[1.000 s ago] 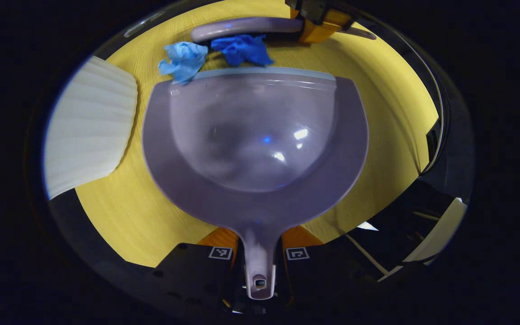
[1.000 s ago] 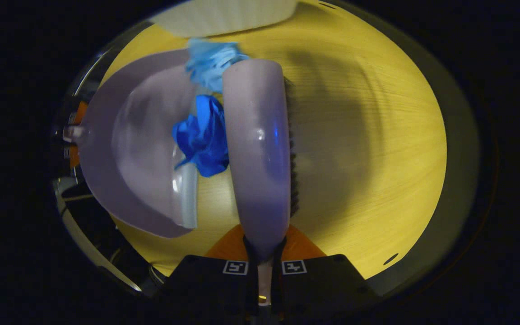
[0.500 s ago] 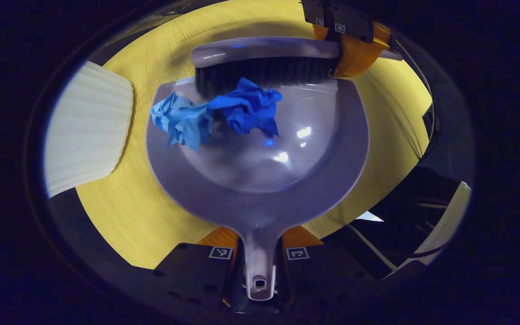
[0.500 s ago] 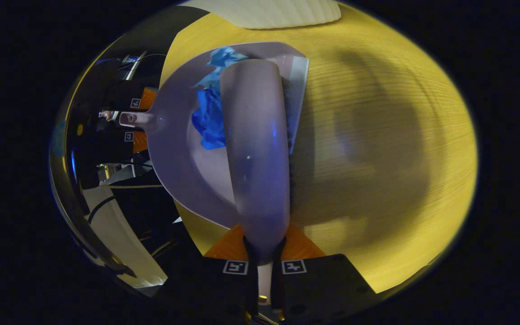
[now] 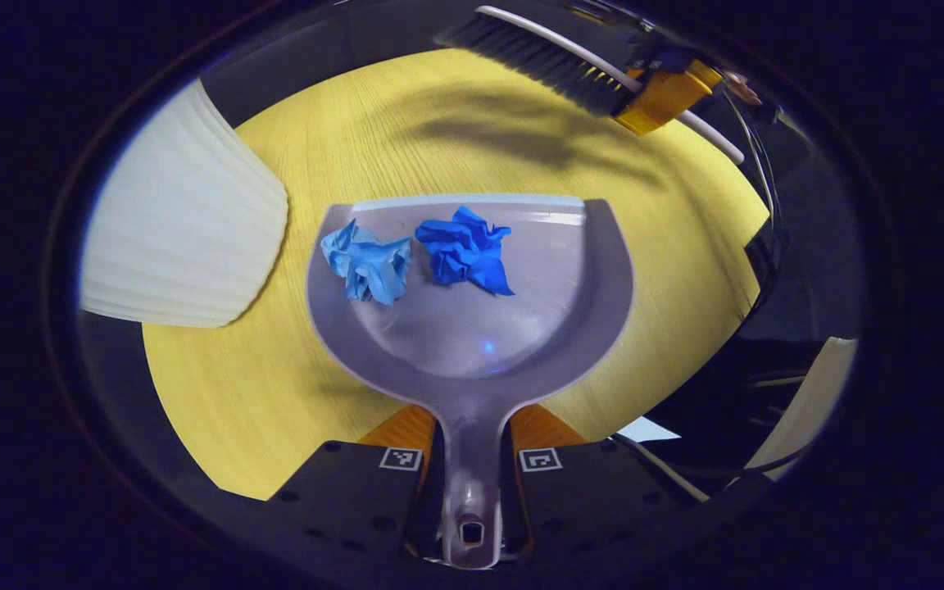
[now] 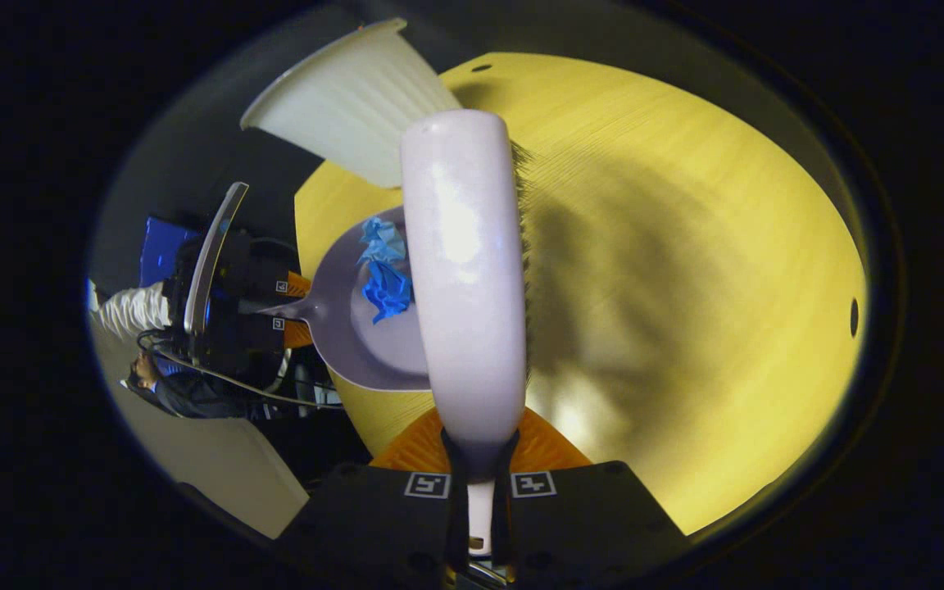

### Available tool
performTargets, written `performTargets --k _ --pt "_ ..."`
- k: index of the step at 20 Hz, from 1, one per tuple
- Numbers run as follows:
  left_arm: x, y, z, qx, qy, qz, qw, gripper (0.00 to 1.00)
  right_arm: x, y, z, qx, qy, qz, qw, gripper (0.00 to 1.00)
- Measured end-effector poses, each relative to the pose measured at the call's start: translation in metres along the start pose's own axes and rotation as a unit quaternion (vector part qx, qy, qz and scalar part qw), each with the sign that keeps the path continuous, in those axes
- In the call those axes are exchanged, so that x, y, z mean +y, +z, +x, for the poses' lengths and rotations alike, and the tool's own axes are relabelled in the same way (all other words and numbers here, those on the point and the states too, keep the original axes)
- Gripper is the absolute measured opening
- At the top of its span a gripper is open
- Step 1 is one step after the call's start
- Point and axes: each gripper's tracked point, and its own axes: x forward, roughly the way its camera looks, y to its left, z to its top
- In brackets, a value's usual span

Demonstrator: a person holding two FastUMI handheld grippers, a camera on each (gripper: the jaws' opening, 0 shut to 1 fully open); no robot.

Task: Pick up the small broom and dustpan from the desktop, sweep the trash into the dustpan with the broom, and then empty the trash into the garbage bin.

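- Left gripper view, frame centre: two crumpled paper balls (image 5: 419, 260) lie loose just inside the dustpan (image 5: 472, 328) lip.
- Left gripper (image 5: 470, 460) clamps the dustpan handle; right gripper (image 6: 480, 485) clamps the broom (image 6: 464, 279).
- Risk: tilting forward spills them short of the bin (image 5: 181, 229), upper left.

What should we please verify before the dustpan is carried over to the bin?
1. Both crumpled blue paper wads, light and dark, inside the grey plastic dustpan: ok.
2. Left gripper jaws clamped on the dustpan handle: ok.
3. Grey-backed, dark-bristled broom lifted clear of the pan: ok.
4. Right gripper gripping the broom handle: ok.
5. White ribbed bin beside the pan: ok.
6. Bin opening unobstructed: cannot tell.
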Motion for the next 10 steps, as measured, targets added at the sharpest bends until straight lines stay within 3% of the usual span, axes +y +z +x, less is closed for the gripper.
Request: performTargets --k 3,7,10 --pt "-0.008 0.016 -0.025 -0.069 -0.001 -0.011 0.998 0.27 -0.002 -0.018 0.001 -0.111 -0.002 0.056 0.992 0.12" --pt "-0.015 0.043 -0.066 -0.182 0.005 -0.019 0.983 0.26 -0.013 -0.034 -0.001 -0.254 -0.013 0.132 0.958 0.12" --pt "-0.012 0.059 -0.102 -0.264 0.017 -0.028 0.964 0.27 -0.017 -0.056 0.024 -0.314 -0.023 0.152 0.937 0.12"
